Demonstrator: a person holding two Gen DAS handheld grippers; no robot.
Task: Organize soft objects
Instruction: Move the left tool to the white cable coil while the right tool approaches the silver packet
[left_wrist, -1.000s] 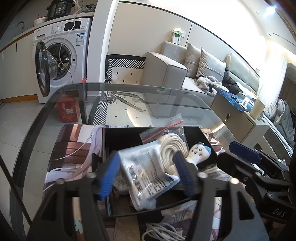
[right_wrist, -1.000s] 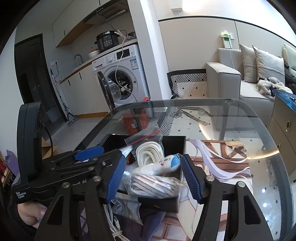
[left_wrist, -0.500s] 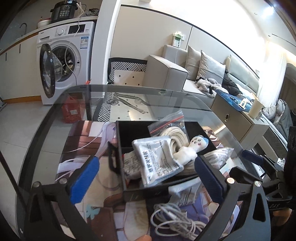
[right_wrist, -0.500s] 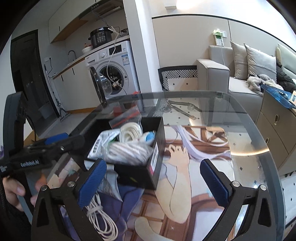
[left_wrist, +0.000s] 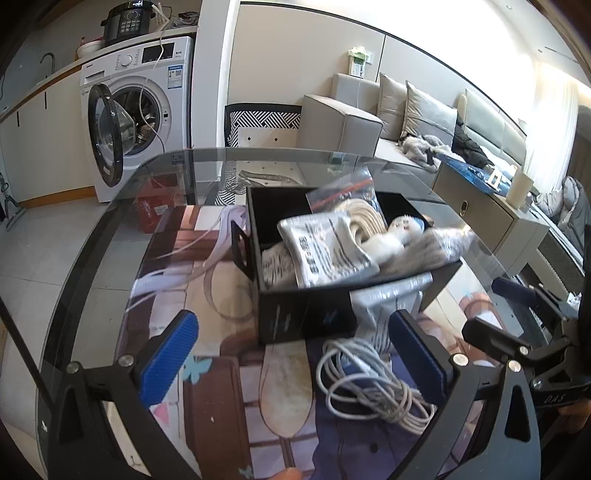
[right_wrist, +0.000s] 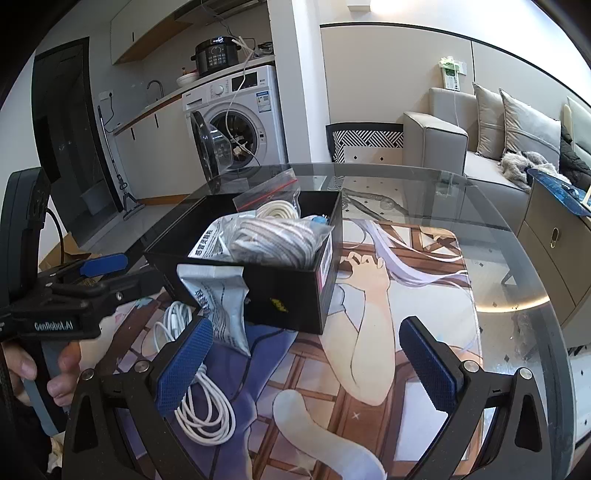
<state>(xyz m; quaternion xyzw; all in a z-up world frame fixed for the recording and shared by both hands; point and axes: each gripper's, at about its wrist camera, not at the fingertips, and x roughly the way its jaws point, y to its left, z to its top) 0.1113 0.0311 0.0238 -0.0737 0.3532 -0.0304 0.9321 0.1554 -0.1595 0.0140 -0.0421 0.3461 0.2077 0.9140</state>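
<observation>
A: Left gripper (left_wrist: 293, 354) — jaws spread wide, nothing between the blue pads (left_wrist: 168, 360). It hangs low over the printed mat (left_wrist: 221, 406), just short of the black box (left_wrist: 303, 317).

B: And the right gripper (right_wrist: 308, 360)?

A: Likewise released, holding nothing, above the mat's illustrated figure, to the right of the box (right_wrist: 291, 291).

B: Contents of the box?

A: Piled past the rim: a white printed pouch (left_wrist: 325, 251), a coil of cream cord (left_wrist: 364, 221), a small white doll with a blue cap (left_wrist: 400, 230), a clear bag of grey-striped cable (right_wrist: 273, 236), and a zip bag with a red seal (right_wrist: 269, 192) standing at the back.

B: What lies outside it?

A: A second printed pouch (right_wrist: 221, 299) hangs from the box's near wall onto the mat; a white cable bundle (left_wrist: 369, 384) lies loose just beside it, partly between the left gripper's fingers. Box and mat sit on the glass table (right_wrist: 517, 236). Behind it stands a washing machine (left_wrist: 136, 110), door open, and a sofa (left_wrist: 369, 114).
</observation>
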